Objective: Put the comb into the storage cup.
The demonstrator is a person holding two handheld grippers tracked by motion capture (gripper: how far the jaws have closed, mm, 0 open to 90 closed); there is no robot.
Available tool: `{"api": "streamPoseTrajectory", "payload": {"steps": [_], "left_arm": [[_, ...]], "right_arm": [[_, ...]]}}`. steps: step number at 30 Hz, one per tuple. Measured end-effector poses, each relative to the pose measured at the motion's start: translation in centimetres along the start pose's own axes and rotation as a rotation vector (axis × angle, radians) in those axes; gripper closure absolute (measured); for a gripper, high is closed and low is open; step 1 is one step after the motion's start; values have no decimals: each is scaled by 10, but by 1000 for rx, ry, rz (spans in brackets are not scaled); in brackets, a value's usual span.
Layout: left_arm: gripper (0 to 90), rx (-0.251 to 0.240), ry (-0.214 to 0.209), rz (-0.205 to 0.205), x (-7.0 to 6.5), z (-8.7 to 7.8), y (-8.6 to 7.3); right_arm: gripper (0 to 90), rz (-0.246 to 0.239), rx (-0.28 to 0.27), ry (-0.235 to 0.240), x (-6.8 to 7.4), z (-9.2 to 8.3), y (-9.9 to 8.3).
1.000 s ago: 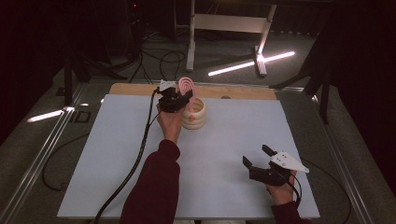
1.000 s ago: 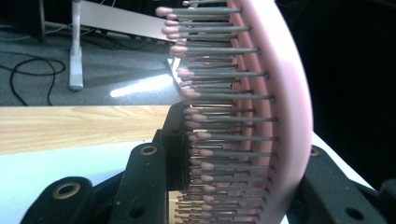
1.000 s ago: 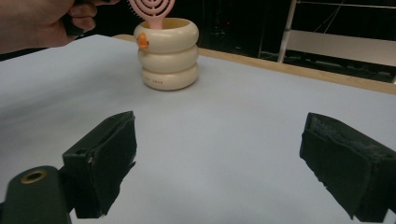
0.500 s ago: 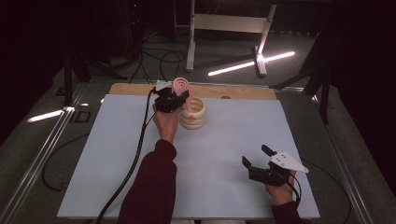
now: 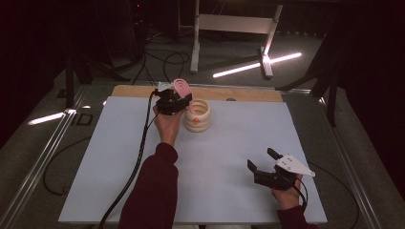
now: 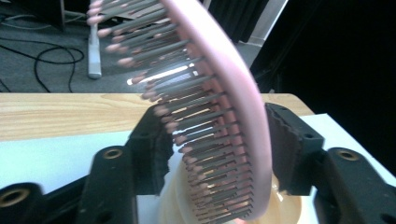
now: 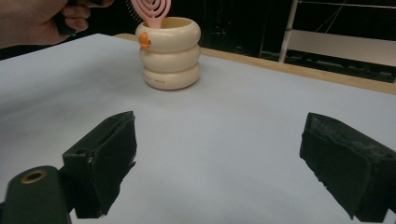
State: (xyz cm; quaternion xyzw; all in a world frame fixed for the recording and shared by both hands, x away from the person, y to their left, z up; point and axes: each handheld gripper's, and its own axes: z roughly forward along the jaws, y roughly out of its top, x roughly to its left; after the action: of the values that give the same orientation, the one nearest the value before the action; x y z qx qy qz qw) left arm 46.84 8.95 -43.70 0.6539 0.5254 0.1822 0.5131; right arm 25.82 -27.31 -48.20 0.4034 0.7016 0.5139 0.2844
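Left gripper [image 5: 177, 101] sits near the table's [image 5: 119, 157] far edge, a bit left of centre, just beside the cream three-ring ribbed cup with a small orange duck bill [image 5: 197, 116]. Its jaws have just been opening. In the left gripper view the pink oval plastic hairbrush with grey pink-tipped bristles [image 6: 219, 112] stands between the pads, and there is a visible gap on the back-of-brush side. On the bristle side the pad looks about at the bristle tips; contact can't be told. I read it as released or nearly so.

Brush long axis: roughly upright, tilted. Lower end is down inside the cup mouth, head sticks up above the rim toward the far edge. The right gripper view confirms it: pink head rises out of the cup top, leaning slightly.

Key relation: the brush is dead centre between the left jaws, so retreat has to go back along the jaw axis toward the person, or straight up once the pads are wide enough. Any sideways drift would snag bristles and tip the cup, my guess.

Right gripper [image 5: 262, 161] is parked near the table's near right corner, jaws spread wide, nothing between them, well apart from the cup. The left hand [image 5: 165, 125] is far nearer.
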Motion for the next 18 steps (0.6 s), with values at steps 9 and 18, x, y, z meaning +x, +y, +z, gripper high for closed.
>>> {"api": "streamPoseTrajectory", "payload": {"steps": [9,18], "left_arm": [[315,5,46,45,-5,0,0],[206,15,86,71,-3,-3,1]], "right_arm": [[108,0,1,0,0,0,0],[108,-3,5,-1,0,1,0]]}}
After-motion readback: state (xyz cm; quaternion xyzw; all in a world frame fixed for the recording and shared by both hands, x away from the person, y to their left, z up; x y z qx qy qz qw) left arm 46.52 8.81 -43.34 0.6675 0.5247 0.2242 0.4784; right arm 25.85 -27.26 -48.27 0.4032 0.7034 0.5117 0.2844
